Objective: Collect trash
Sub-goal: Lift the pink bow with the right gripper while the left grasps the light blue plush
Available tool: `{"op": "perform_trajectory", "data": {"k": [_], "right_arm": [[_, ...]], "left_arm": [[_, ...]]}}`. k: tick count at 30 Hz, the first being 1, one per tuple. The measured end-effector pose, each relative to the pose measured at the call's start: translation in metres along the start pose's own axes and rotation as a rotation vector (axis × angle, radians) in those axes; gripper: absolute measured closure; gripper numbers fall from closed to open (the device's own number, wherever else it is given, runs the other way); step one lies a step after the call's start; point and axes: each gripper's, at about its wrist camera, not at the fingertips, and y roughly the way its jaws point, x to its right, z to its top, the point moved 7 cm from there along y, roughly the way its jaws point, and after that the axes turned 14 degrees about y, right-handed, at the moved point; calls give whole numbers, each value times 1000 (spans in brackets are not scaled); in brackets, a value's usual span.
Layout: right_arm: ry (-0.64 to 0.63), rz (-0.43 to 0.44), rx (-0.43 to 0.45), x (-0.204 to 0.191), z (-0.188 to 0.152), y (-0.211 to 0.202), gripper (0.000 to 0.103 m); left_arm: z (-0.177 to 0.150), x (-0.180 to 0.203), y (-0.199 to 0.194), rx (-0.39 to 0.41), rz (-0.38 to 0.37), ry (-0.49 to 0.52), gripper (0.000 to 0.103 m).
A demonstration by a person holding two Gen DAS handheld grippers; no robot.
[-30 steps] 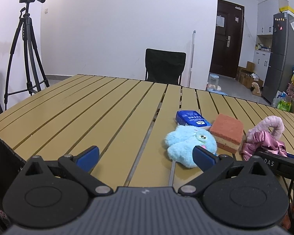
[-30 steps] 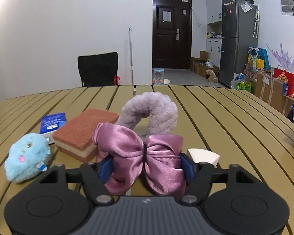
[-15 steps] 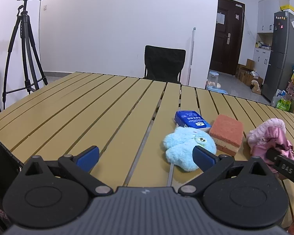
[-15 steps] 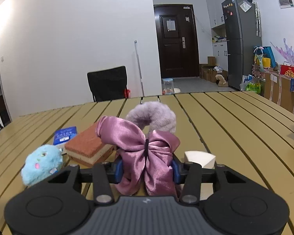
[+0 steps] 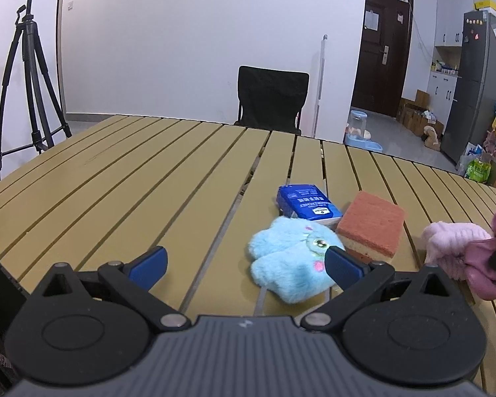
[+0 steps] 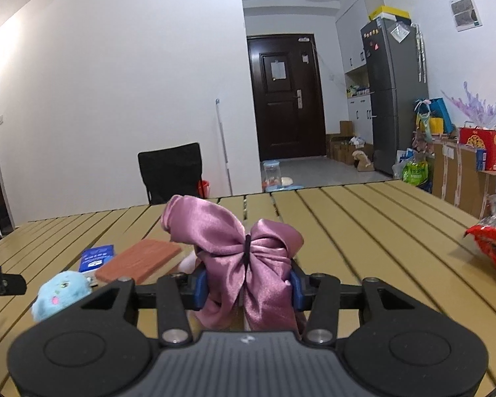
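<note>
Right gripper (image 6: 247, 285) clamps purple bow (image 6: 244, 251); left gripper (image 5: 244, 263) spread.

Purple satin bow headband (image 6: 244, 258) with a pale fluffy band, clamped upright between the right gripper's (image 6: 246, 286) blue pads, lifted just right of the orange sponge (image 6: 142, 259), red crinkled snack wrapper (image 6: 494, 248) lying far right of the sponge

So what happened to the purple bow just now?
The right hand-held gripper squeezed shut on the purple bow and lifted it, fluffy band too. The left hand-held gripper stayed open. The blue plush, sponge and blue packet didn't move.
</note>
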Motion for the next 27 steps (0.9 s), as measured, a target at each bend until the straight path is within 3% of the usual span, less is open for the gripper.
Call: {"op": "perform_trajectory", "data": {"k": [13, 27], "right_arm": [[20, -9, 20, 33, 10, -5, 58], [-1, -14, -2, 27, 1, 9, 58]], "left_arm": [[3, 30, 36, -7, 20, 32, 0], [-2, 42, 78, -100, -24, 46, 0]]}}
